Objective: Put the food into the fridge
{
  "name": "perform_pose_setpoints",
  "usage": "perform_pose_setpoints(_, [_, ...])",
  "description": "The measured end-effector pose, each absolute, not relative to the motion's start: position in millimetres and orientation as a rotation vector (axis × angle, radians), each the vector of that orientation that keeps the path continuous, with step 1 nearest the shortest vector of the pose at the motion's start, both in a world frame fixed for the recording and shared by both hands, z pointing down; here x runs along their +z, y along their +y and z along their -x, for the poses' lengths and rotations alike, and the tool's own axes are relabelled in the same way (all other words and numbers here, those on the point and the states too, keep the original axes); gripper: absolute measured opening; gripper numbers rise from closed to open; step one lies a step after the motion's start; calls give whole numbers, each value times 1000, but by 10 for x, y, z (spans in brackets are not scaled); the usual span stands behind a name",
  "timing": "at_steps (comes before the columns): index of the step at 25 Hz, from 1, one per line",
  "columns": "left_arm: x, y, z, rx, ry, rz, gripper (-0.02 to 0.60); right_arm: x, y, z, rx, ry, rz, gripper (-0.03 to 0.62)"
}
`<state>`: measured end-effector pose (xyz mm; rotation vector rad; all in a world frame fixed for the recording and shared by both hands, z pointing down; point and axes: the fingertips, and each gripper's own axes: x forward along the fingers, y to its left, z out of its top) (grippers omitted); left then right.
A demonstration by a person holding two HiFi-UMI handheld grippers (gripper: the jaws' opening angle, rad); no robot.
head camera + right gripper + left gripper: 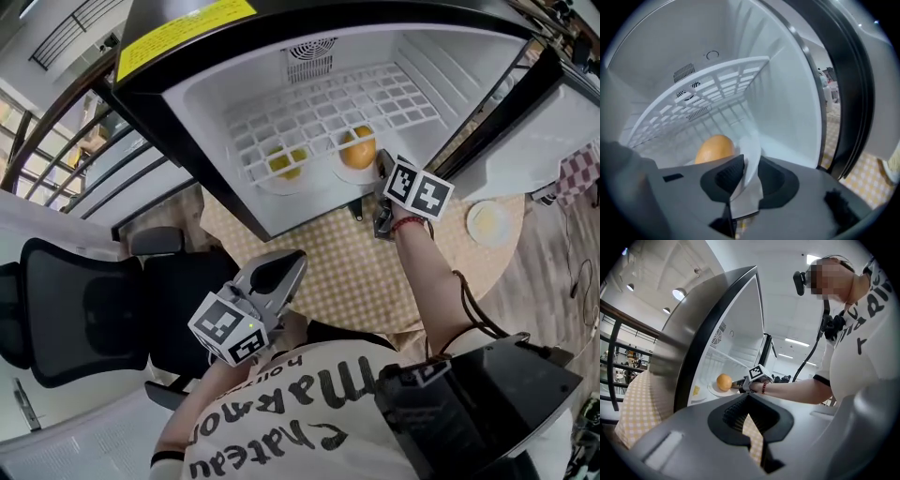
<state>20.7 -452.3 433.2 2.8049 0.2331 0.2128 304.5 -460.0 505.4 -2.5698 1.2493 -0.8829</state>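
Note:
An open white mini fridge [234, 84] stands on a checked tablecloth [347, 272]. On its floor a white plate [751, 150] carries an orange [357, 150] [715, 149] [724, 381]. A second plate with yellow food [286, 164] lies to its left. My right gripper [380, 171] [747, 176] reaches into the fridge; the plate's rim stands between its jaws, which are parted and not pressing on it. My left gripper [281, 272] [749, 416] hangs back near my chest, open and empty, pointing at the fridge.
A white wire shelf [708, 84] spans the fridge above the plates. The fridge door [562, 122] swings out to the right. Another small plate with pale food [489, 223] sits on the table at right. A black office chair [84, 309] stands at left, by railings.

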Motion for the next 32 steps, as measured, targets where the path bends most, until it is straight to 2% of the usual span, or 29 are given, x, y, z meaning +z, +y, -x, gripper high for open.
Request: perform_pose_setpoints(32, [4229, -4865, -63, 146, 165, -2800, 6, 5190, -4767, -3108, -849, 1411, 2950, 137])
